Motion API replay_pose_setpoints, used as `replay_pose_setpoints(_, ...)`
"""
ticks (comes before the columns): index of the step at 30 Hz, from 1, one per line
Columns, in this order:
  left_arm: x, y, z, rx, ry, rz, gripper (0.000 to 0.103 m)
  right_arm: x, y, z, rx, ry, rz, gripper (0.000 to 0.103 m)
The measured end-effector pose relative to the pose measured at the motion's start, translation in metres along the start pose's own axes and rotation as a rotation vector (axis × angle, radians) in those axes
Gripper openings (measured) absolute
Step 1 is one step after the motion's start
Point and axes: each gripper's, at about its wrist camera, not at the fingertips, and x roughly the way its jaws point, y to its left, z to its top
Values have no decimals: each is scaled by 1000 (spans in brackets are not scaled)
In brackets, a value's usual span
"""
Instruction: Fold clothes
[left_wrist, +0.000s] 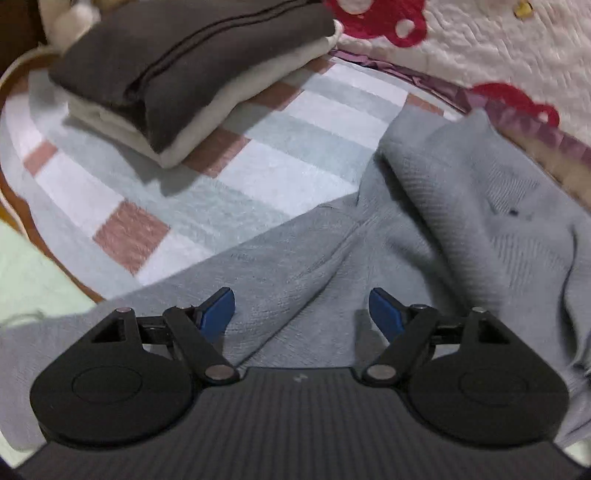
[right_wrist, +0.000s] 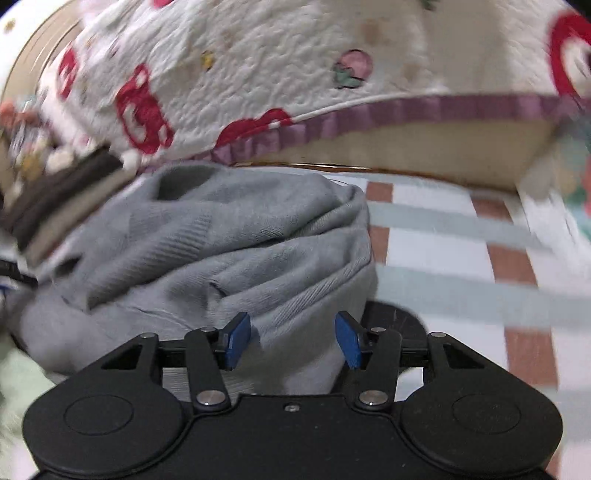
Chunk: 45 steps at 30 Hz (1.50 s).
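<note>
Left gripper (left_wrist: 302, 314): jaws spread wide, nothing between the blue pads; it hovers low over a flat spread of the grey sweater (left_wrist: 461, 221).
Right gripper (right_wrist: 292, 341): jaws parted, pads to either side of a hanging or bunched lobe of the grey sweater (right_wrist: 221, 236), not visibly pinching it; whether the pads touch the knit cannot be told.
Sweater, lie: rumpled on the checked blanket (left_wrist: 258, 155), flat toward the left gripper, heaped in deep creases toward the right one. It is not folded.
Finished stack: a dark folded garment (left_wrist: 177, 66) on a cream folded garment (left_wrist: 207, 133), well apart from the grey sweater in the left view; close beside its heap in the right view.
Surroundings: a white quilt with red print (right_wrist: 258, 74) rises just behind the work area.
Risk, grasp: closing on the heaped part would likely take several layers at once, so the fold would drag crooked.
Risk, stack: a wide sweep could nudge the folded pile, judged from its nearness in the right view.
Risk, view: the right picture is blurred, so edges and seams are hard to locate.
</note>
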Motion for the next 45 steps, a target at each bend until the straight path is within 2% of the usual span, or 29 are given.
replay_pose_setpoints(4, 5, 4, 4, -20, 22, 5, 80, -9, 15, -21, 53, 52, 27, 59)
replay_pose_setpoints(5, 6, 3, 4, -17, 32, -21, 80, -10, 19, -25, 52, 86, 35, 59)
replay_pose_setpoints(10, 8, -7, -5, 5, 99, -223, 80, -7, 41, -31, 84, 201, 99, 60)
replay_pose_setpoints(11, 9, -9, -7, 10, 112, -264, 83, -4, 46, -30, 80, 227, 117, 60)
replay_pose_setpoints(14, 11, -15, -12, 23, 153, -385, 85, 2, 64, -28, 32, 264, 161, 60)
replay_pose_setpoints(18, 13, -23, -20, 42, 206, -546, 85, 9, 88, -27, -65, 293, 146, 60)
replay_pose_setpoints(20, 10, -32, -25, 105, 193, -526, 85, 15, 92, -26, -56, 301, 149, 61)
replay_pose_setpoints(25, 2, -57, -40, 297, 132, -410, 85, 28, 103, -31, -21, 351, 251, 61)
replay_pose_setpoints(27, -2, -67, -46, 373, 108, -363, 85, 36, 98, -33, 52, 345, 263, 61)
replay_pose_setpoints(29, -5, -77, -52, 449, 83, -315, 85, 44, 88, -37, 155, 349, 237, 61)
replay_pose_setpoints(31, -9, -87, -58, 524, 58, -266, 85, 39, 83, -40, 193, 319, 227, 59)
replay_pose_setpoints(32, -10, -92, -61, 562, 46, -242, 85, 35, 82, -40, 163, 298, 202, 51)
replay_pose_setpoints(33, -12, -97, -64, 599, 33, -217, 85, 32, 80, -39, 123, 275, 173, 27)
replay_pose_setpoints(35, -15, -104, -67, 649, 14, -187, 85, 24, 76, -38, 42, 230, 114, 0)
replay_pose_setpoints(37, -19, -101, -64, 625, 1, -265, 85, 16, 73, -37, -38, 184, 55, 0)
replay_pose_setpoints(40, -29, -92, -54, 525, 11, -507, 85, 4, 67, -35, -158, 115, -33, 0)
replay_pose_setpoints(42, -36, -93, -53, 501, 18, -643, 85, -4, 64, -34, -238, 69, -92, 0)
replay_pose_setpoints(43, -39, -95, -54, 505, 18, -691, 85, -8, 62, -33, -278, 46, -122, 0)
replay_pose_setpoints(45, -38, -103, -60, 542, 28, -723, 85, -5, 60, -31, -289, 40, -129, 0)
